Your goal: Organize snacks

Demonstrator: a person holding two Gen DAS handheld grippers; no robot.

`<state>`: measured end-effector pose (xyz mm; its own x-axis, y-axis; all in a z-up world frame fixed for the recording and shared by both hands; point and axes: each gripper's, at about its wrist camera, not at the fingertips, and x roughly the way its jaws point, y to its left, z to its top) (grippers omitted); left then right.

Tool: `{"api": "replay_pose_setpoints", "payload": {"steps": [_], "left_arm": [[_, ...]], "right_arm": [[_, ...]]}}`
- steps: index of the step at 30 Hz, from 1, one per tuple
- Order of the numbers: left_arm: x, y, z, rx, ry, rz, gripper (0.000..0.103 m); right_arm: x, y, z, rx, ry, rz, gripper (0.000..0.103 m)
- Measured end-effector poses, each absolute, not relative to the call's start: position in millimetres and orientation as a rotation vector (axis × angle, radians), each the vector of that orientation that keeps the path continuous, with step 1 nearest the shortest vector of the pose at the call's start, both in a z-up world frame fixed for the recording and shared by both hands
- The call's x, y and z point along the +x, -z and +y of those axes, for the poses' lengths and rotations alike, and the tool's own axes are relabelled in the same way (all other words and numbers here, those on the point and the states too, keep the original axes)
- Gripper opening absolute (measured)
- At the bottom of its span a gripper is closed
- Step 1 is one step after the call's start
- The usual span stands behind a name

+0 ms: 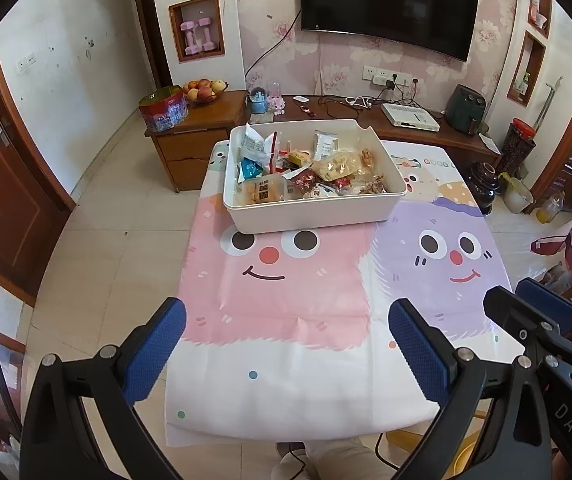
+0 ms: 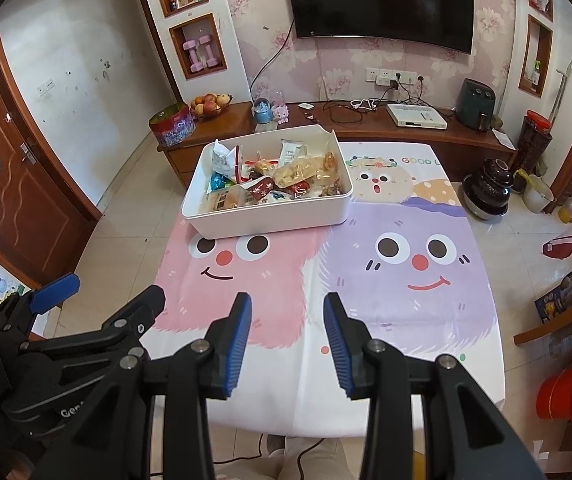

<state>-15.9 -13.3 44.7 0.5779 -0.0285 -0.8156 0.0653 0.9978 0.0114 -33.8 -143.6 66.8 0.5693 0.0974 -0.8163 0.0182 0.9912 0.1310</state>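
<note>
- The white bin (image 1: 314, 216) sits at the far end of the table (image 1: 286, 380), on a cartoon tablecloth (image 2: 406, 320), over the top of the pink face and partly over the table's far left edge.
- The snacks (image 1: 306, 172) lie heaped inside the bin: wrapped packets in white, blue, red and clear film, piled loosely against one another and reaching near the rim.
- The near half of the table, between the bin and both tongs, carries only the cloth.
- The left tongs (image 1: 286, 348) hang over the near edge of the table with the blue pads wide apart and nothing between them.
- The right tongs (image 2: 288, 340) hang just to the right of the left ones, also over the near edge, pads partly apart with a clear gap and nothing in it.
- Both tongs point down and forward toward the bin, well apart from it.
- Behind the table stands a low wooden cabinet (image 2: 366, 128) with a fruit bowl (image 2: 209, 106), under a wall-mounted television (image 2: 382, 0).
</note>
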Motion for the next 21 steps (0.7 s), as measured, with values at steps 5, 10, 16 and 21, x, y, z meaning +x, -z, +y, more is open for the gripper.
{"api": "replay_pose_setpoints", "payload": {"steps": [5, 10, 16, 21], "left_arm": [[-15.9, -44.3, -14.6, 0.041, 0.058, 0.954, 0.101], [-15.9, -44.7, -10.7, 0.043, 0.064, 0.951, 0.101], [-16.8, -44.0, -11.1, 0.043, 0.064, 0.952, 0.101], [-17.1, -43.9, -10.7, 0.041, 0.065, 0.951, 0.101]], "right_arm": [[-34.2, -67.1, -143.3, 0.129, -0.045, 0.964, 0.038], [-35.1, -66.3, -144.3, 0.129, -0.041, 0.961, 0.038], [-35.8, -66.2, -144.4, 0.130, -0.042, 0.962, 0.038], [-36.7, -65.8, -143.6, 0.129, -0.043, 0.960, 0.038]]}}
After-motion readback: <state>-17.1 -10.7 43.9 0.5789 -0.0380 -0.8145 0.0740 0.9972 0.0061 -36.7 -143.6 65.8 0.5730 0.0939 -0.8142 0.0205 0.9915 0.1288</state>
